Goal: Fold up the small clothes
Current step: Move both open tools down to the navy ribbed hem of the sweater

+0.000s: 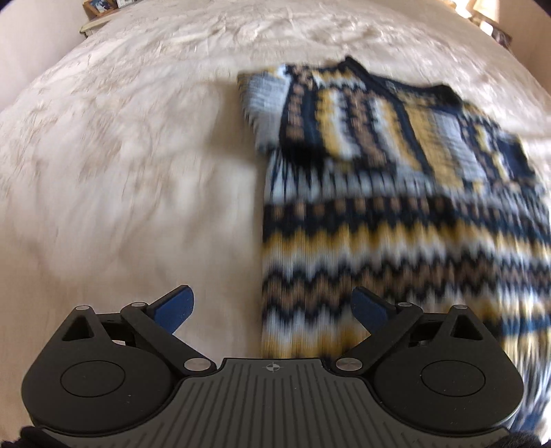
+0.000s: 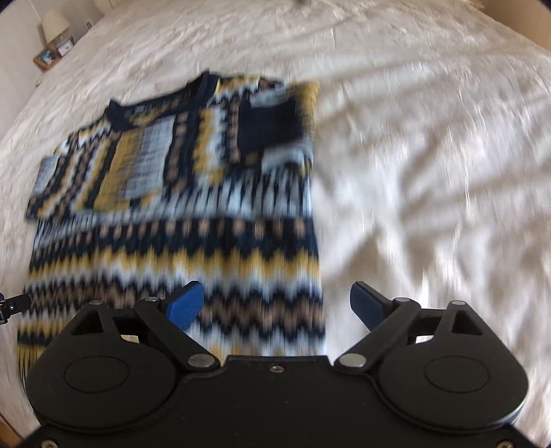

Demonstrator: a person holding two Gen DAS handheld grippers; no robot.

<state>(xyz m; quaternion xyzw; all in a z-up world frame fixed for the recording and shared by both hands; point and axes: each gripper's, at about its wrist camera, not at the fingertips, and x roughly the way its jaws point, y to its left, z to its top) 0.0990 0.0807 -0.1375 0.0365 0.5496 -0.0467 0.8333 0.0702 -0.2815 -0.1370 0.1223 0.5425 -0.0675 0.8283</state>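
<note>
Lying folded on bedspread [image 2: 413, 155]: sweater [image 2: 179, 213]; tools open.

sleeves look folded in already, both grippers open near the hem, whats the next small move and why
Probably lower both grippers onto the sweater's bottom corners and pinch them. The left gripper and right gripper are open above its lower edge, and the body still lies full length on the bedspread.

- Left wrist view: bare bedspread [image 1: 120, 165] lies open from 9 to 12 o'clock; the patterned sweater [image 1: 396, 206] fills 1 to 4 o'clock.
- Right wrist view: open bedspread [image 2: 430, 172] from 12 to 3 o'clock; sweater [image 2: 179, 213] occupies 9 to 12.
- A lamp [image 2: 53, 22] and nightstand [image 2: 51, 51] stand off the bed at 10 o'clock.
</note>
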